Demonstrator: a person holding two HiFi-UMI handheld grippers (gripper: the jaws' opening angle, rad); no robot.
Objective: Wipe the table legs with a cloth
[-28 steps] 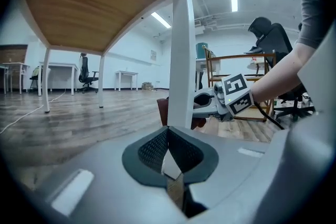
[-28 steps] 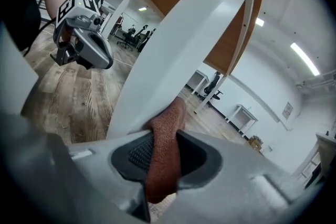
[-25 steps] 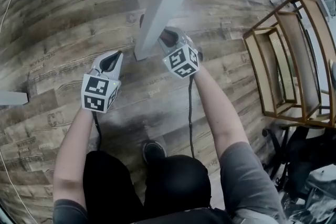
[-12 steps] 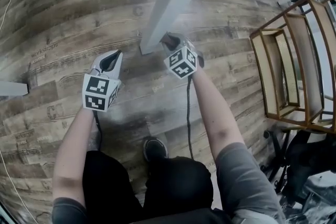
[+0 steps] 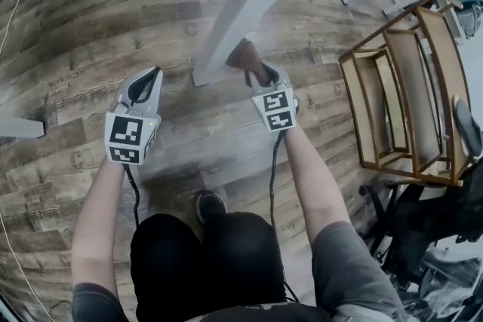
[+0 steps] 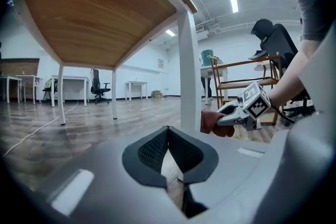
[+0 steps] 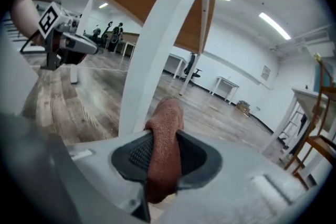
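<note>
A white table leg [image 5: 241, 4] slants down to its foot on the wood floor. My right gripper [image 5: 253, 70] is shut on a reddish-brown cloth [image 5: 243, 56], which is pressed against the leg's right side just above the foot. In the right gripper view the cloth [image 7: 165, 139] sticks out between the jaws with the leg [image 7: 157, 44] right behind it. The left gripper view shows the leg [image 6: 190, 71], the cloth [image 6: 210, 122] touching it and the right gripper [image 6: 236, 110]. My left gripper [image 5: 147, 79] hangs left of the leg, shut with nothing in it [image 6: 168, 136].
A wooden shelf rack [image 5: 400, 87] stands to the right. Another white leg [image 5: 15, 128] pokes in at the left edge. My shoe [image 5: 207, 203] and the grippers' cables [image 5: 273, 177] are below. More tables and chairs stand far off.
My right gripper has shifted slightly right and nearer to me, so the cloth now shows beside the leg's foot. The left gripper has drifted a little left.
</note>
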